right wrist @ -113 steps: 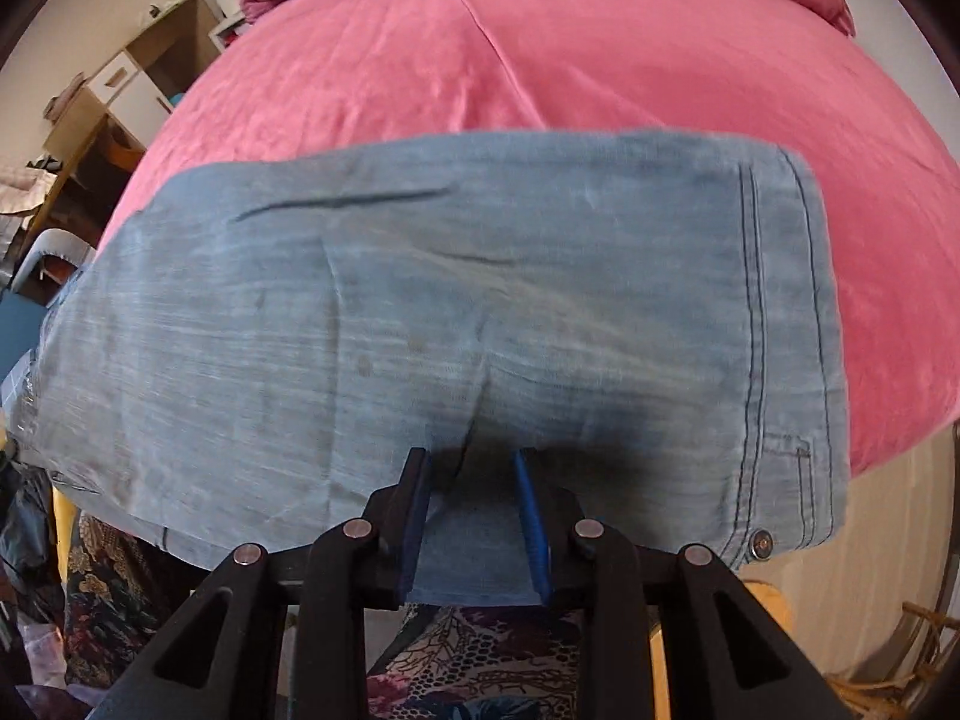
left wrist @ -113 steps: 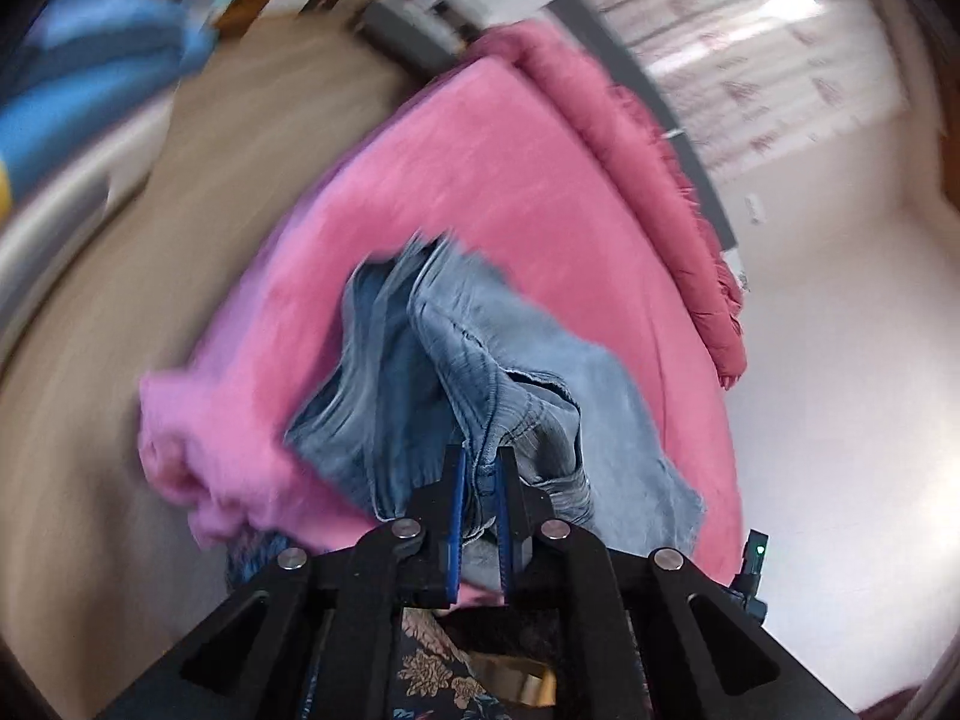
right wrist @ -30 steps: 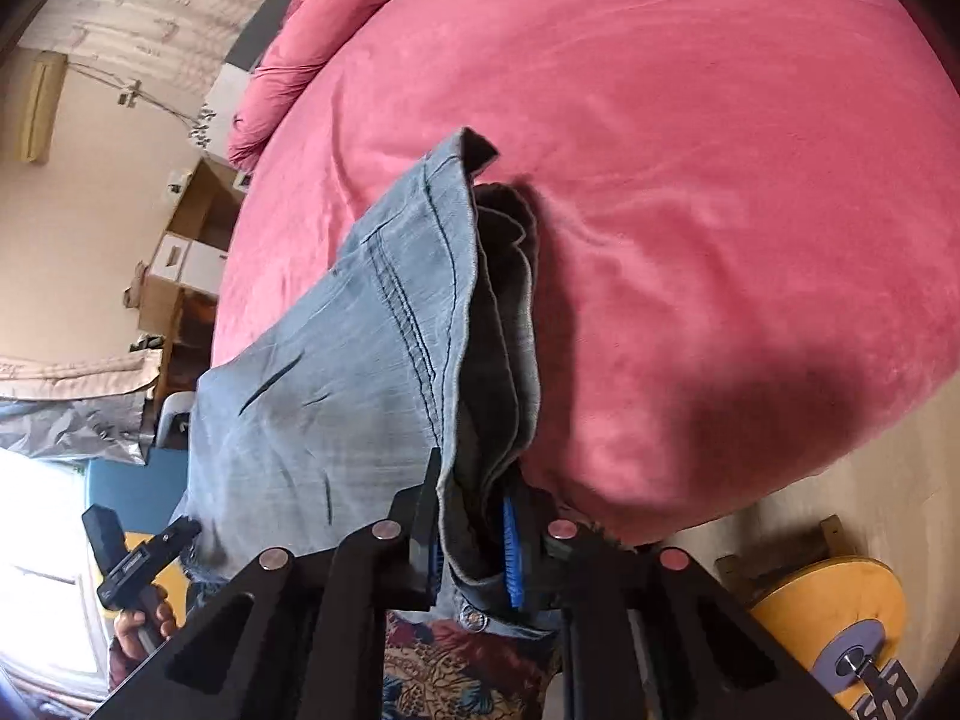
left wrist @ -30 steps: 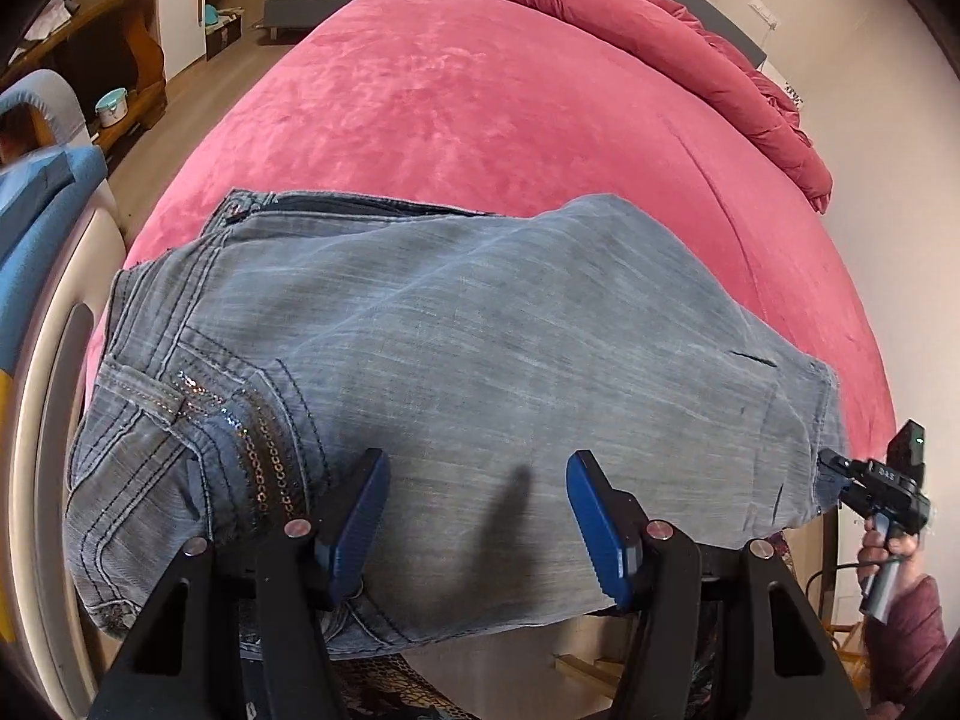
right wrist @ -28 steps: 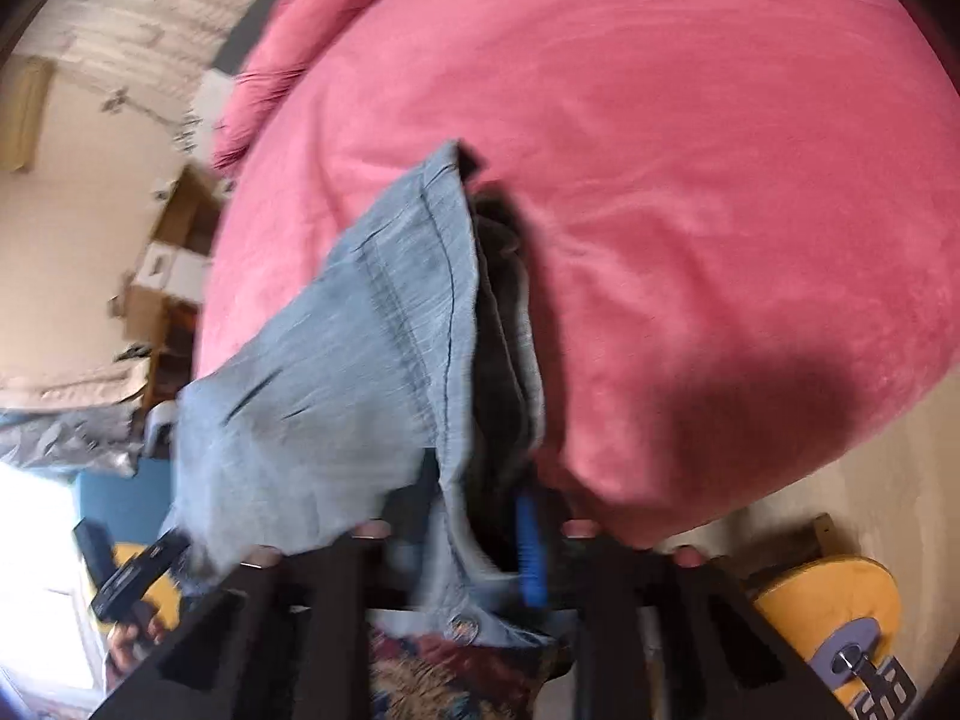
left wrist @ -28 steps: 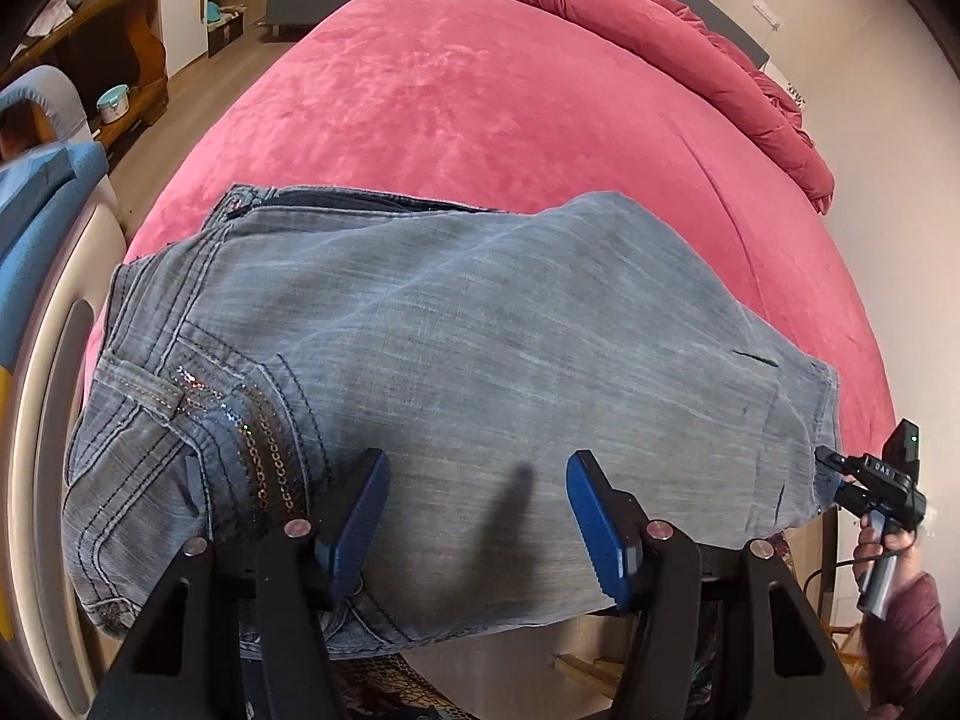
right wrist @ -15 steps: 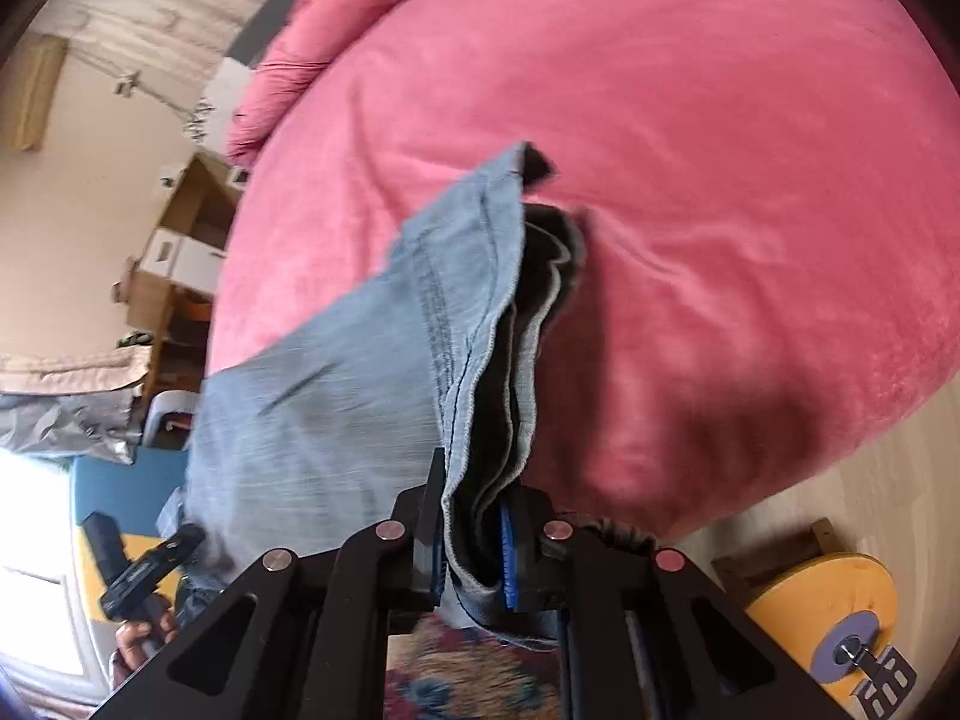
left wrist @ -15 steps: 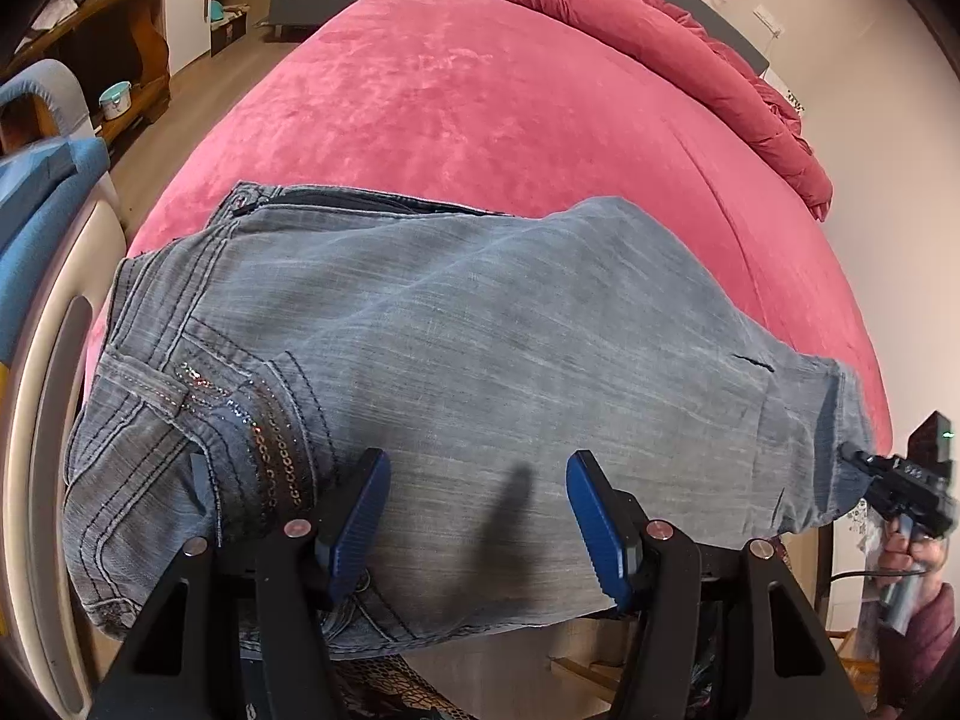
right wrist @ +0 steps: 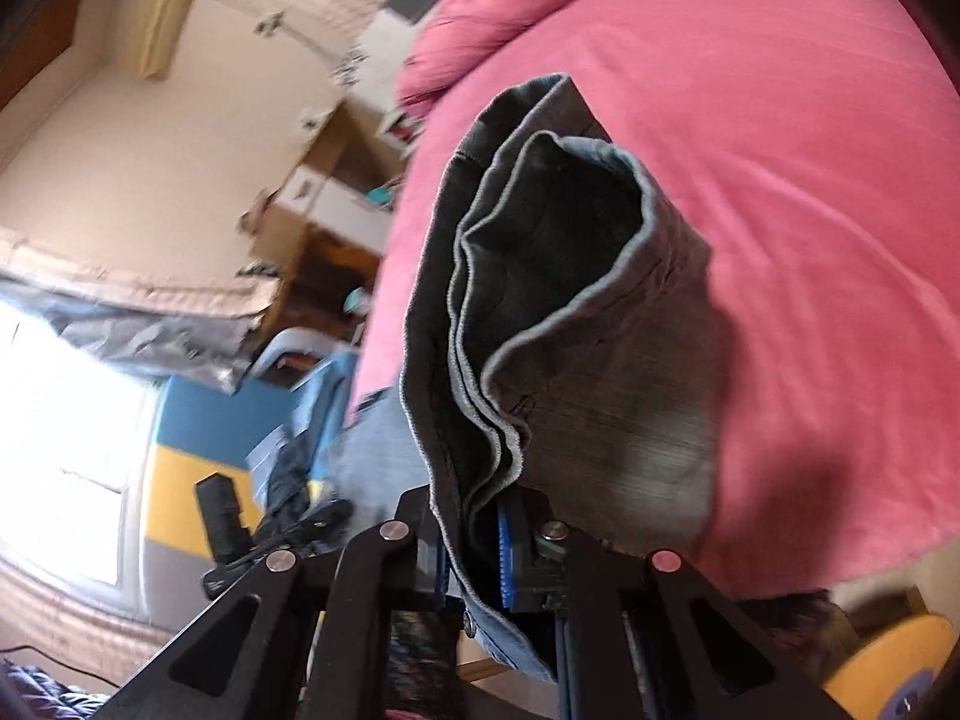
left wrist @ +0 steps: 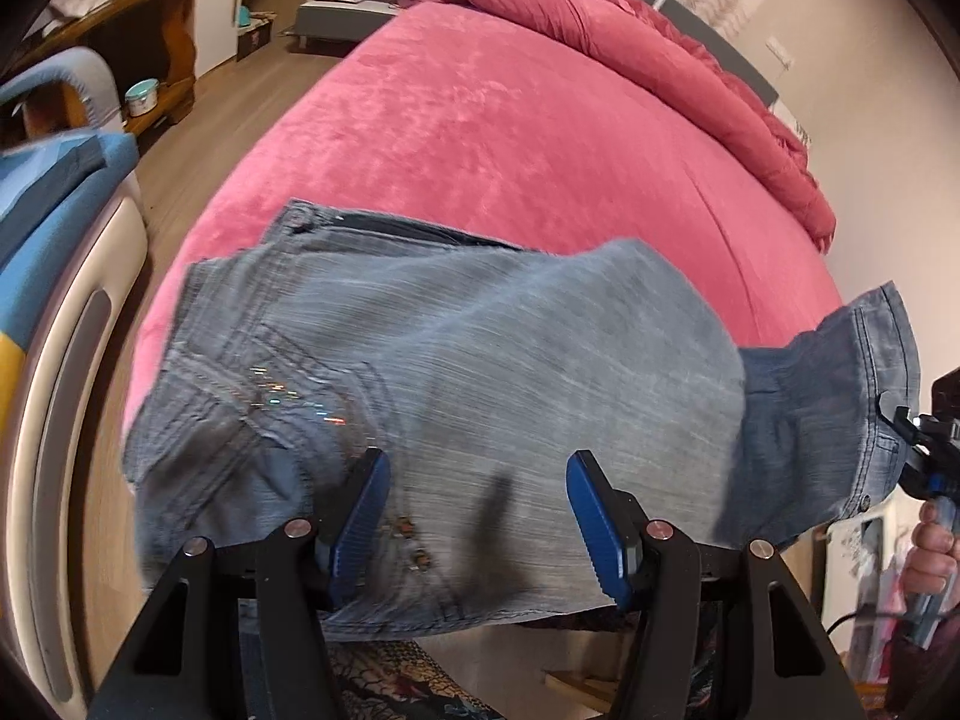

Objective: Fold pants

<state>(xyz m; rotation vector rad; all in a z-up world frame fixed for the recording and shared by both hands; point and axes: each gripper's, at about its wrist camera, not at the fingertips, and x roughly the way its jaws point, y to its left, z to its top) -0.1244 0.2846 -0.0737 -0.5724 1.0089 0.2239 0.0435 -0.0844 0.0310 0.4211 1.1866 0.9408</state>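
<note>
Light blue denim pants lie folded on the near edge of a pink bed, waistband and sequined pocket to the left. My left gripper is open, its blue pads spread just above the cloth and holding nothing. My right gripper is shut on the stacked hem ends of the pants and holds them lifted off the bed. That lifted end shows at the right in the left wrist view, with the right gripper behind it.
A rolled pink duvet lies along the far side of the bed. A blue and cream chair stands at the left, with wooden furniture behind it. A yellow round object lies on the floor at the right.
My right gripper has raised the hem end of the pants off the bed and turned it upward. My left gripper stayed open over the pants.
</note>
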